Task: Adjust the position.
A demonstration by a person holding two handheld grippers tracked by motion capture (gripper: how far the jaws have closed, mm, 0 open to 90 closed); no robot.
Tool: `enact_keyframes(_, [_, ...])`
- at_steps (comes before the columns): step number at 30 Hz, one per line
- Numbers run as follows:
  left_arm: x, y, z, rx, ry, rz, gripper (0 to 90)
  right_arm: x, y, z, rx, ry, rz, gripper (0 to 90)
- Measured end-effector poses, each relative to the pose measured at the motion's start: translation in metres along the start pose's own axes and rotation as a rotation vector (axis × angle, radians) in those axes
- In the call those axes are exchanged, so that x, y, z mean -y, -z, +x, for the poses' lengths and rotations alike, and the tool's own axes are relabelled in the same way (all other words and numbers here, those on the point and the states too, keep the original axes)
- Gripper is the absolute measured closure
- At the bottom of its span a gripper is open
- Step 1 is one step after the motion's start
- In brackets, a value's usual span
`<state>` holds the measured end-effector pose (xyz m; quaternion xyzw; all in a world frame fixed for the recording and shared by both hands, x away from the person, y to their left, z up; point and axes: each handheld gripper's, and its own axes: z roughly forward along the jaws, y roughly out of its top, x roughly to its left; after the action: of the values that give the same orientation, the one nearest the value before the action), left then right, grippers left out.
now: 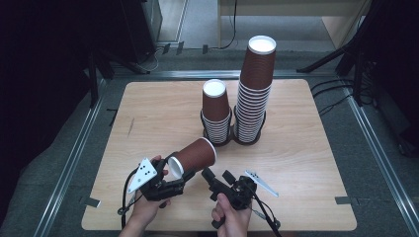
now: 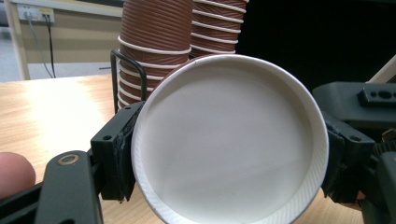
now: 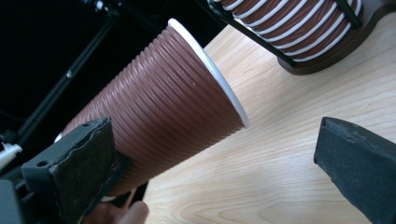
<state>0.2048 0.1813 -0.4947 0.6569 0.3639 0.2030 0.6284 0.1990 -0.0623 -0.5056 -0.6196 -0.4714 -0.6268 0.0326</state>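
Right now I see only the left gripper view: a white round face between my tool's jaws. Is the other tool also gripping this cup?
Observer: No. The right tool is open beside the cup, and its pads press on nothing.
Operator: Which end of the cup am I holding?
Observer: The narrow base. The cup lies sideways, with its wide mouth pointing toward the stacks.
Operator: The stacks are cut off at the top for me. Are they the same height?
Observer: No. In the high view the taller stack on the right rises well above the shorter stack beside it.
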Motion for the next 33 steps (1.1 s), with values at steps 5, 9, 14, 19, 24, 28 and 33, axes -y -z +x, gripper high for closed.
enact_keyframes(5, [0.000,0.000,-0.001,0.001,-0.003,-0.003,22.0,0.000,-0.002,0.003,-0.019,-0.081,-0.023,0.0])
enact_keyframes(9, [0.000,0.000,-0.002,-0.001,-0.007,-0.003,22.0,0.000,-0.004,0.005,-0.038,-0.161,-0.028,0.0])
enact_keyframes(14, [0.001,-0.001,-0.004,0.006,-0.016,-0.004,22.1,0.001,-0.009,0.005,-0.062,-0.294,-0.009,0.0])
enact_keyframes(19, [0.001,-0.002,-0.006,0.009,-0.024,-0.002,22.0,0.002,-0.014,0.006,-0.080,-0.416,0.001,0.0])
enact_keyframes(24, [0.002,-0.002,-0.007,0.018,-0.031,-0.007,22.1,0.004,-0.023,0.006,-0.101,-0.504,0.003,0.0])
enact_keyframes(28, [0.002,-0.002,-0.008,0.027,-0.030,-0.006,22.0,0.004,-0.028,0.005,-0.107,-0.547,0.002,0.0])
enact_keyframes(33, [0.004,-0.004,-0.011,0.035,-0.039,-0.006,22.1,0.002,-0.032,0.005,-0.119,-0.590,-0.008,0.4])
